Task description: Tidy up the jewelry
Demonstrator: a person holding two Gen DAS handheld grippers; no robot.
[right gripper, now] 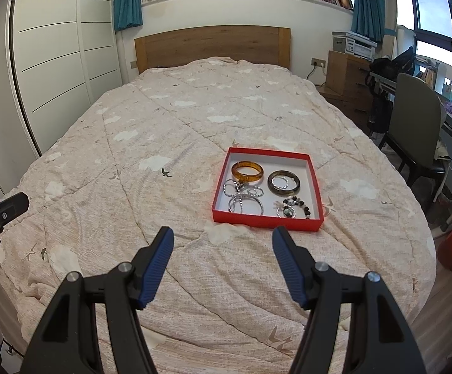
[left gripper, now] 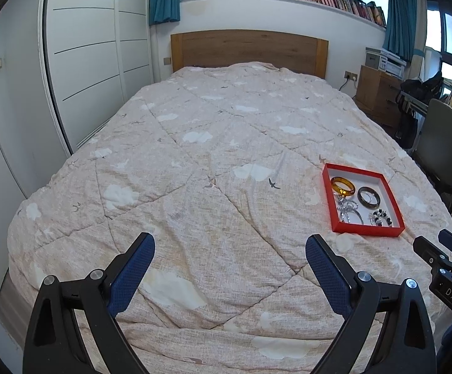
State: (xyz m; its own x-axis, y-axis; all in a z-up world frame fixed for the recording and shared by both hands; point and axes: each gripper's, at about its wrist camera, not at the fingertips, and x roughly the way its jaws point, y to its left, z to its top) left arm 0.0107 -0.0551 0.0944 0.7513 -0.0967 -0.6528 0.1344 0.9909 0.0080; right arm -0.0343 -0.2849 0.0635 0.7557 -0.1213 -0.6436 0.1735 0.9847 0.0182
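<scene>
Tray just beyond right jaws

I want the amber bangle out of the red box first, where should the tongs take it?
Grip the amber bangle across its band at the far arc, coming from above. It lies flat in the red box, and its near edge touches the silver chains, so the far side looks clearer.

Ahead of the right gripper, with its black arms and blue ribbed pads, sits a red box with a white inside. In it lie an amber bangle, a dark olive bangle, silver chains and black-and-white beads. Under both grippers spreads a beige quilt patterned with white clouds and small dark birds.
</scene>
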